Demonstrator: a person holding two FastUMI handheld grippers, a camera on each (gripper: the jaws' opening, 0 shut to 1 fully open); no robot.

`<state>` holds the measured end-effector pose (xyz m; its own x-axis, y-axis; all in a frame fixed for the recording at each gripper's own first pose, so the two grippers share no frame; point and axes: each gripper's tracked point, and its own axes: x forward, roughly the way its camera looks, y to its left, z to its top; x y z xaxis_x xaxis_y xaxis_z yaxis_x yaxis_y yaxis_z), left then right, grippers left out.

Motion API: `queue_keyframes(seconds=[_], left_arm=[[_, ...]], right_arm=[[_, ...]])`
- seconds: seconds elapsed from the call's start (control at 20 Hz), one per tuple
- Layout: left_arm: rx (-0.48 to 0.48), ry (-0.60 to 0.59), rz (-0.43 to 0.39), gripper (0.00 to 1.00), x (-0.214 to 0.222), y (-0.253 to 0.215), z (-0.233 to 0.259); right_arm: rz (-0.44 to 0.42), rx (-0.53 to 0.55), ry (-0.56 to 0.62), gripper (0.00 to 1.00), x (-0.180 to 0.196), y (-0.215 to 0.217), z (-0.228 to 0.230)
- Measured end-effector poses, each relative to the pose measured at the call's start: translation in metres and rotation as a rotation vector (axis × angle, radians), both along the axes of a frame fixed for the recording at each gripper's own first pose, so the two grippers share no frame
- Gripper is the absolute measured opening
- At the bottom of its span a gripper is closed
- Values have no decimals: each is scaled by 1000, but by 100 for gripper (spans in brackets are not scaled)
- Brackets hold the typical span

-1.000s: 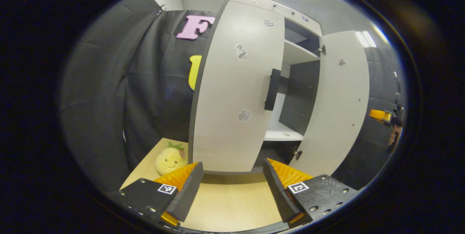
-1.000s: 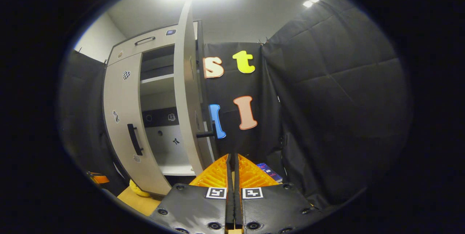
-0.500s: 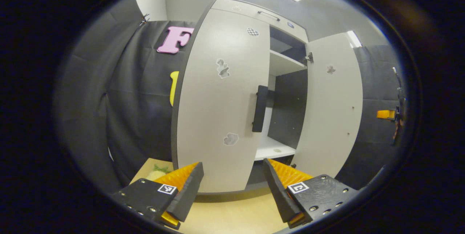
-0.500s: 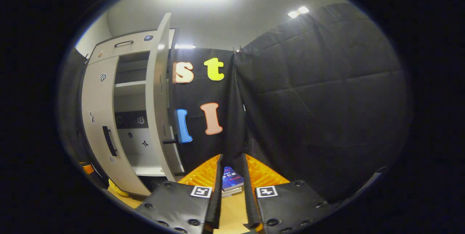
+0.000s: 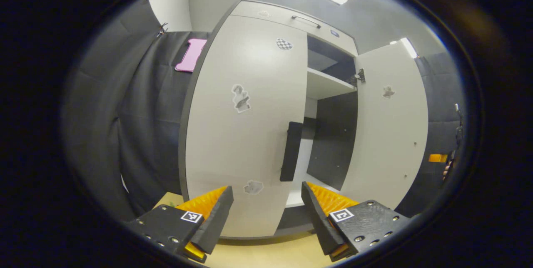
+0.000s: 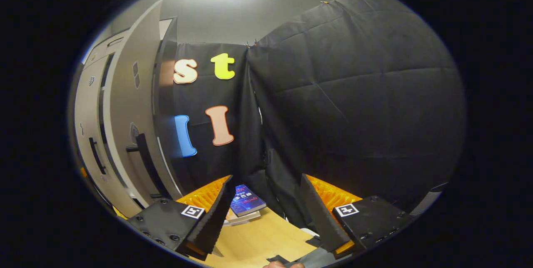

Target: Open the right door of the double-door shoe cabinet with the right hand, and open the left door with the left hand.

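A: Report status of the tall light-grey double-door shoe cabinet (image 5: 270,14).

B: I see the cabinet with its right door (image 5: 389,126), a pale flat panel, swung out wide on its hinges; the white shelves (image 5: 327,87) inside are exposed. A second ago my right gripper (image 6: 266,214) was clamped shut with that door's handle just ahead. Now its fingers are spread wide, holding nothing, and it faces the black cloth wall and a blue book (image 6: 246,199) on the wooden table (image 6: 266,239). I judge the right-door step complete.

A: And the left door?

B: The left door (image 5: 245,126), a pale panel with small stickers, is closed or nearly so. Over the last second it has grown larger in the left gripper view. My left gripper (image 5: 266,214) is advancing, fingers wide and empty, towards the black vertical bar handle (image 5: 290,151), not yet touching it. Next action: close on that handle and pull.
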<state>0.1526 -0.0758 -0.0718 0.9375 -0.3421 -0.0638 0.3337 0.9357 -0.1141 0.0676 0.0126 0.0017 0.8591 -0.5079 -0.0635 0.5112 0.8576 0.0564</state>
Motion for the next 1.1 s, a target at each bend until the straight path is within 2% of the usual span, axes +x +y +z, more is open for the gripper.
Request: queue_keyframes(seconds=[0.15,0.25,0.45,0.7,0.75,0.8,0.95,1.0,1.05,1.1], left_arm=[[46,-30,38,94,17,-18,18],[44,-23,54,95,34,-33,25],[89,-28,125,95,65,-51,33],[122,-29,189,94,88,-70,34],[119,-30,204,77,92,-72,35],[119,-29,209,71,96,-76,34],[128,-23,229,73,106,-85,33],[135,-26,238,74,109,-88,32],[148,-19,254,73,111,-89,30],[159,-11,281,74,113,-86,28]], right_arm=[[88,-7,45,98,20,3,-13],[134,-19,72,98,32,2,-21],[178,-80,142,98,76,-21,-37],[285,-72,142,98,123,-22,-42],[304,-59,134,98,130,-21,-43],[325,-49,132,98,135,-19,-45],[360,-78,157,98,144,-26,-49],[357,-96,160,94,146,-30,-48],[355,-105,157,98,148,-36,-47],[353,-106,150,93,149,-39,-46]])
